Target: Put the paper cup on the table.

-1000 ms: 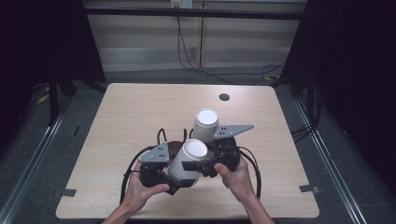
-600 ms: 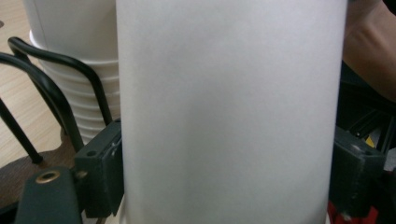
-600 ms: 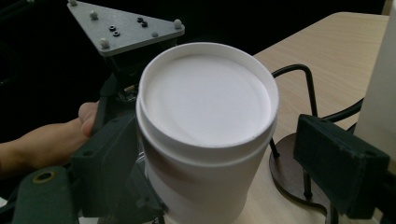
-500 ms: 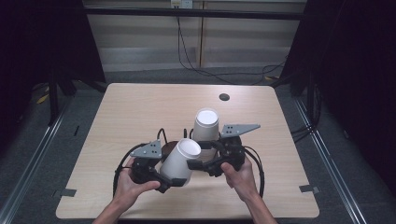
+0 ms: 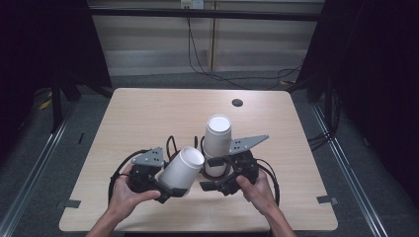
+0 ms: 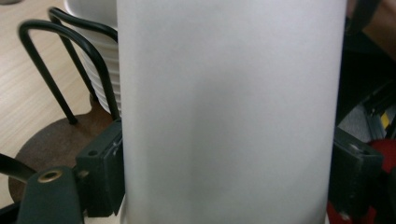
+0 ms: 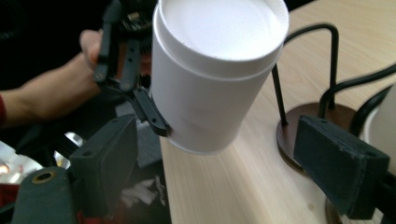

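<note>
While the left gripper [image 5: 170, 190], jaws just closing, clasps a white paper cup [image 5: 182, 171] pulled off the ribbed white cup stack [image 5: 217, 139] in its black wire holder [image 7: 306, 112], the right gripper [image 5: 217, 183] gapes empty at the near side, perhaps to steady the holder.

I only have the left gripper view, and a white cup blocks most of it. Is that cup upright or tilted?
Observer: Tilted. The white cup leans toward the stack of cups, and the left tool has just been closing its jaws on it.
Operator: And the right tool?
Observer: The right tool is open, nothing between its jaws, beside the black wire holder.
Operator: Is the stack standing?
Observer: Yes, upright in that holder, near the middle of the table.
</note>
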